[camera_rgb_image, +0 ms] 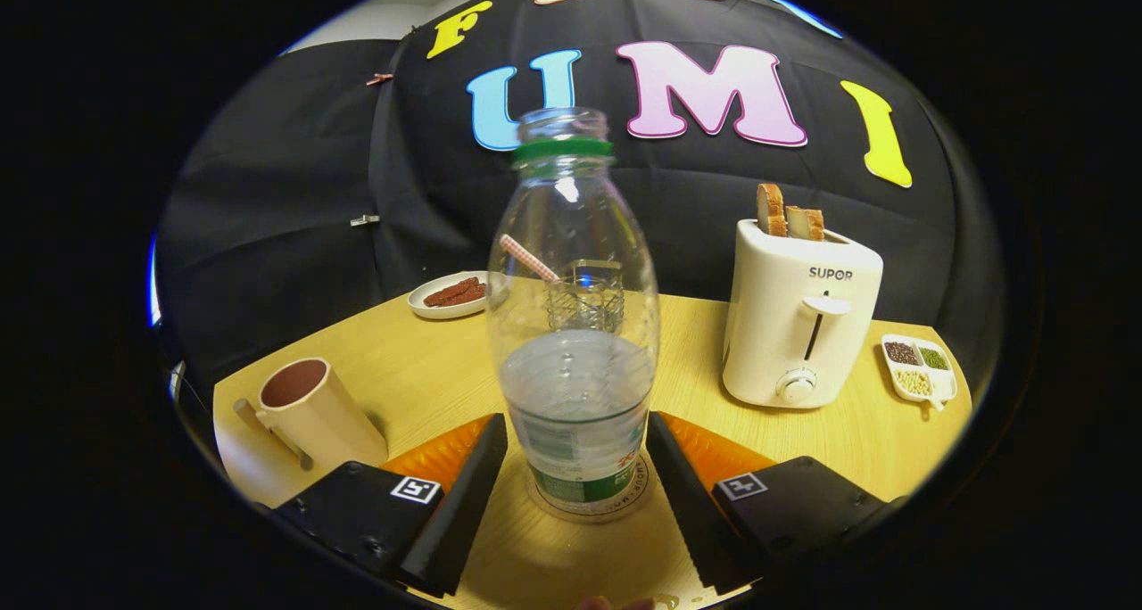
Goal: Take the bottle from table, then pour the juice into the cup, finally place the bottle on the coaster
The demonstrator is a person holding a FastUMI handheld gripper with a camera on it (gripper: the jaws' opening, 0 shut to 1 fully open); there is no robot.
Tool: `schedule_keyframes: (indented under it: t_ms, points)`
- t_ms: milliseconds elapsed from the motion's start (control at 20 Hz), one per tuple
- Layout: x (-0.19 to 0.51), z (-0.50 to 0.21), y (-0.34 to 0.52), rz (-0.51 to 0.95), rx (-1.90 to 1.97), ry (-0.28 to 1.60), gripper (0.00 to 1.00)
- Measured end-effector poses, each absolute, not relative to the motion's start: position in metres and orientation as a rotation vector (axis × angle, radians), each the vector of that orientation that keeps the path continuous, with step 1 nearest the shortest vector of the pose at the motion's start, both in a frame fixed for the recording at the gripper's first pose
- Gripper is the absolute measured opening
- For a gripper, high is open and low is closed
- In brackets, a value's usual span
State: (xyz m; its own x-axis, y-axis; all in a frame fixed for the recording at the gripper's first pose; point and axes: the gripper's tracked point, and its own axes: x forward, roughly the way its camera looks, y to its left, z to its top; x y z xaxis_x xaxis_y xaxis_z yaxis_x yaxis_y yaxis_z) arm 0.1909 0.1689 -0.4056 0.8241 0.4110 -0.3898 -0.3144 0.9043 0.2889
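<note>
Bottle [575, 342] upright on bench [428, 369], between hand-held gripper [575, 467] fingers; spread wide, gaps each side; cup [312, 409] at 10 o'clock.

Bright, sharp, strong fisheye edge distortion

One brand name legible
"SUPOR" on the toaster [798, 325]; bottle [575, 325] label unreadable; square coded markers [416, 490] on the gripper [577, 432], fingers [464, 494] flanking the bottle.
</note>
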Motion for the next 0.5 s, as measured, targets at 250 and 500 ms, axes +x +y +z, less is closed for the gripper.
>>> schedule_keyframes:
  t_ms: [250,500]
  points:
    - [0.17,-0.389,0.159,0.367,0.231,0.461,0.97]
    - [0.141,-0.338,0.142,0.351,0.163,0.392,0.97]
